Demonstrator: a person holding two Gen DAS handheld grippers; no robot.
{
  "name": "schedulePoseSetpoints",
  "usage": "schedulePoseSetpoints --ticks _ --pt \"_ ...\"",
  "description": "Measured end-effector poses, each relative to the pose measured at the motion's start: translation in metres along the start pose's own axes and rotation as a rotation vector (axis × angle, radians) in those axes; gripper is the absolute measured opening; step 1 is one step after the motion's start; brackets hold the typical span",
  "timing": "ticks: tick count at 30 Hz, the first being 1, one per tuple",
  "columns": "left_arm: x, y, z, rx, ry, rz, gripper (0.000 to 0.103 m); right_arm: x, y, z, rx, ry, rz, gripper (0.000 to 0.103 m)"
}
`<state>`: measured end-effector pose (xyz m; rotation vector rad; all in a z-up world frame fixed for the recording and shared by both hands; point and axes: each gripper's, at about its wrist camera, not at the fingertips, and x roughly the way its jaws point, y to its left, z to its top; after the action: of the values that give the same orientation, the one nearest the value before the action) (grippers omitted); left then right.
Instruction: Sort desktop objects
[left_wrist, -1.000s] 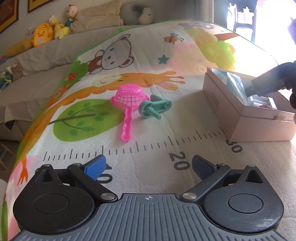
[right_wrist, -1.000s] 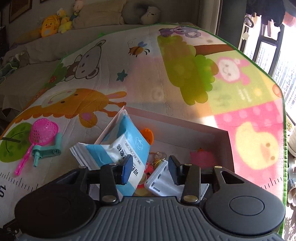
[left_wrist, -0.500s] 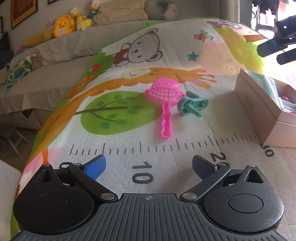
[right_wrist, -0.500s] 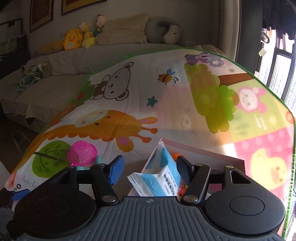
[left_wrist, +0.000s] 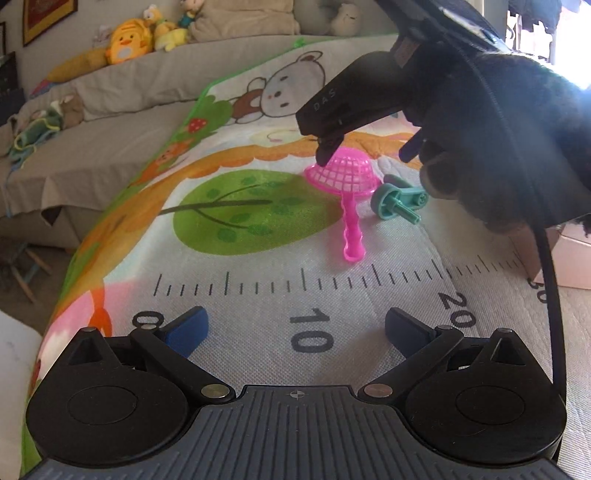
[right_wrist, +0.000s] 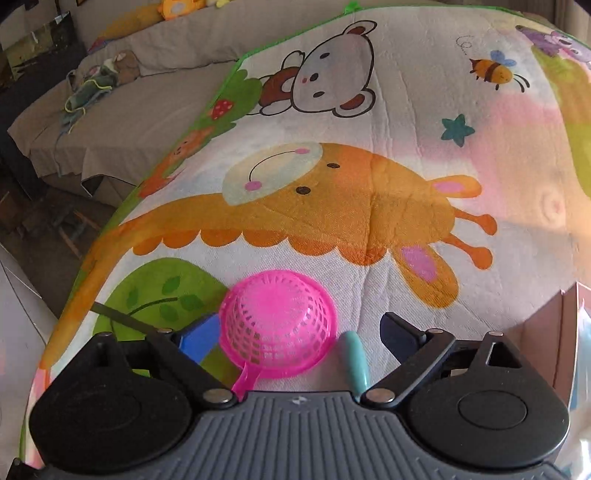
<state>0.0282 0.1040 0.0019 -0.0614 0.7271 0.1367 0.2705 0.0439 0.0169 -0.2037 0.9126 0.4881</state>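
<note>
Pink toy strainer (right_wrist: 277, 332), inverted on the play mat (right_wrist: 369, 184) at lower centre, is bracketed by the spread right gripper (right_wrist: 291, 332) for pickup; left gripper (left_wrist: 295, 325) is held back, spread, empty.

Left gripper (left_wrist: 295, 328): black linkage arms, silver pivot screws, ribbed grey body, one bright-blue pad, one dark navy. Right gripper (right_wrist: 295, 332): same build; "DAS" lettering on its black housing, black cable (left_wrist: 550, 295), dark fuzzy glove (left_wrist: 509, 147).
</note>
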Motion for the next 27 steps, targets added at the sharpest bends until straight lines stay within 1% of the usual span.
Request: schedulePoseSetpoints --ticks 2,3,4,7,10,12,15,19,24,27 --pt "0.000 0.001 0.000 -0.006 -0.002 -0.006 0.103 0.007 0.003 0.003 -0.029 0.002 -0.002 0.088" --pt "-0.001 0.002 0.000 -0.008 -0.003 -0.009 0.103 0.007 0.004 0.003 -0.036 0.006 0.002 0.074" --pt "-0.001 0.002 -0.001 -0.010 -0.005 -0.012 0.103 0.006 0.005 0.002 -0.041 0.017 0.011 0.071" --pt "-0.002 0.001 -0.001 -0.006 -0.009 -0.026 0.103 -0.005 0.007 -0.007 -0.073 0.036 0.041 0.071" --pt "-0.006 -0.001 -0.003 0.009 -0.015 -0.050 0.103 -0.020 0.013 -0.025 -0.119 0.060 0.077 0.071" --pt "-0.009 -0.004 -0.005 0.028 -0.009 -0.084 0.103 -0.033 0.017 -0.039 -0.131 0.094 0.123 0.071" --pt "-0.018 -0.015 -0.012 0.082 -0.013 -0.128 0.103 -0.051 0.024 -0.064 -0.138 0.167 0.208 0.071" --pt "-0.033 -0.028 -0.026 0.140 -0.018 -0.200 0.103 -0.073 0.033 -0.093 -0.184 0.195 0.237 0.071" --pt "-0.047 -0.039 -0.040 0.173 -0.008 -0.247 0.103 -0.089 0.027 -0.116 -0.151 0.208 0.260 0.071" --pt "-0.051 -0.046 -0.046 0.193 0.000 -0.253 0.103 -0.097 0.021 -0.124 -0.126 0.208 0.271 0.071"
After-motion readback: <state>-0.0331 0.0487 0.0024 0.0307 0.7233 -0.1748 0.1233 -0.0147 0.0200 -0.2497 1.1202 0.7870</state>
